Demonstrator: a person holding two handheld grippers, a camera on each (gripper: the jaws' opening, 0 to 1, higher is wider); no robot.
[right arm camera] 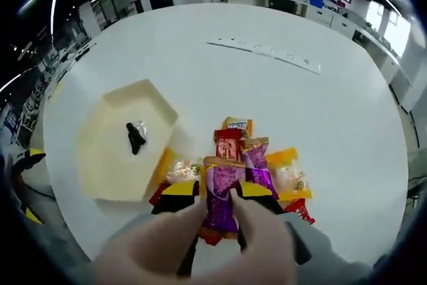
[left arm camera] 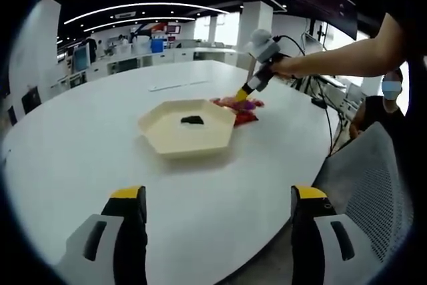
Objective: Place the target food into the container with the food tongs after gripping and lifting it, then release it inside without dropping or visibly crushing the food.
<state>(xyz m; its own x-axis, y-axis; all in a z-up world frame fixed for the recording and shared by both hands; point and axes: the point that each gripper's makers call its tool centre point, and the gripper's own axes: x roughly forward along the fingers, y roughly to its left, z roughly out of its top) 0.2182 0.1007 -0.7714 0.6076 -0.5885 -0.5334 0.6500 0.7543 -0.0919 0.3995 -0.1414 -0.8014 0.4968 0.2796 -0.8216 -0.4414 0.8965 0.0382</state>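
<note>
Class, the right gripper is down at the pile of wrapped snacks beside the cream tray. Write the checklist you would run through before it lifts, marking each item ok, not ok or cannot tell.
1. Right gripper jaws stand on either side of the purple foil-wrapped snack: ok.
2. Jaws fully closed on it: cannot tell; they look close against the wrapper.
3. Wrapper uncrushed: ok, no visible crushing.
4. Neighbouring red wrapped snack clear of the jaws: cannot tell; the packets overlap.
5. Cream hexagonal tray has room: ok, it holds one small black-wrapped piece.
6. Left gripper away from the tray: ok, open, above bare white table.
</note>
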